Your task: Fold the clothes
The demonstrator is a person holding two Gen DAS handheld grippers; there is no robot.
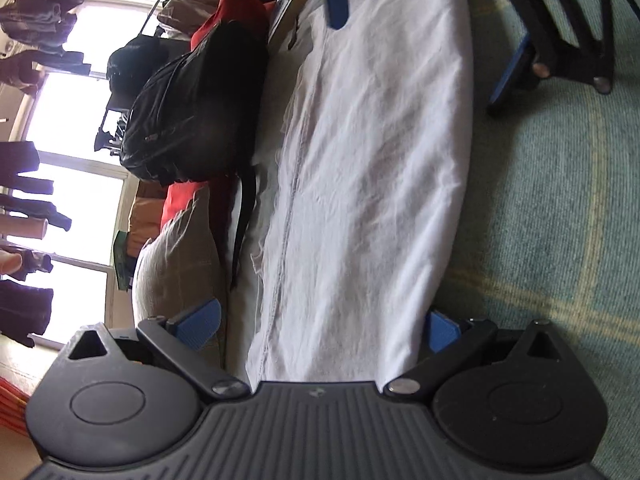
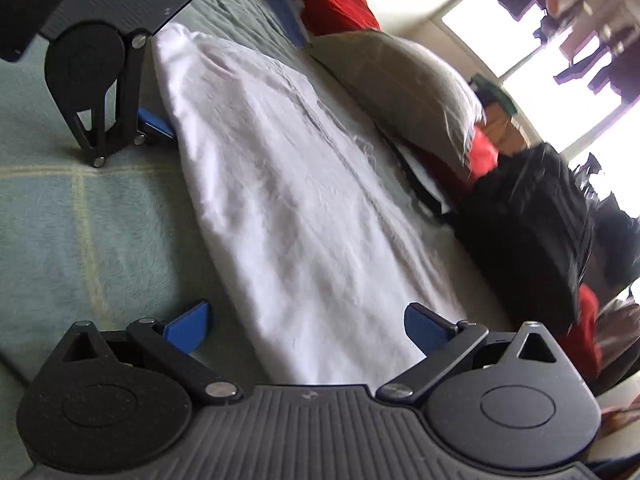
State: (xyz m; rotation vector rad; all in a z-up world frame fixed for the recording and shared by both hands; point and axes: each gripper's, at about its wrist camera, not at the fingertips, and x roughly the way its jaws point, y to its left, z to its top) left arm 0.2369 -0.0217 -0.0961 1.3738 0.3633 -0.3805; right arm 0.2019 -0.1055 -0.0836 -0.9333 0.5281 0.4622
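A white garment (image 1: 372, 160) lies as a long narrow strip on a green plaid bedspread (image 1: 560, 220). My left gripper (image 1: 320, 326) is open, and one end of the strip runs between its blue fingers (image 1: 198, 322). At the far end, the right gripper (image 1: 420, 32) straddles the cloth, also open. In the right wrist view the white garment (image 2: 288, 200) stretches away from my right gripper (image 2: 306, 328), whose blue pads (image 2: 188, 326) stand wide on either side of it. The left gripper (image 2: 222, 72) faces me at the far end.
A black backpack (image 1: 200, 104) (image 2: 528, 220) and a beige pillow (image 1: 176, 264) (image 2: 412, 88) lie close along one long side of the garment, with red fabric (image 2: 336, 4) behind. Clothes hang before a bright window (image 1: 72, 128). Bare bedspread (image 2: 80, 220) lies on the other side.
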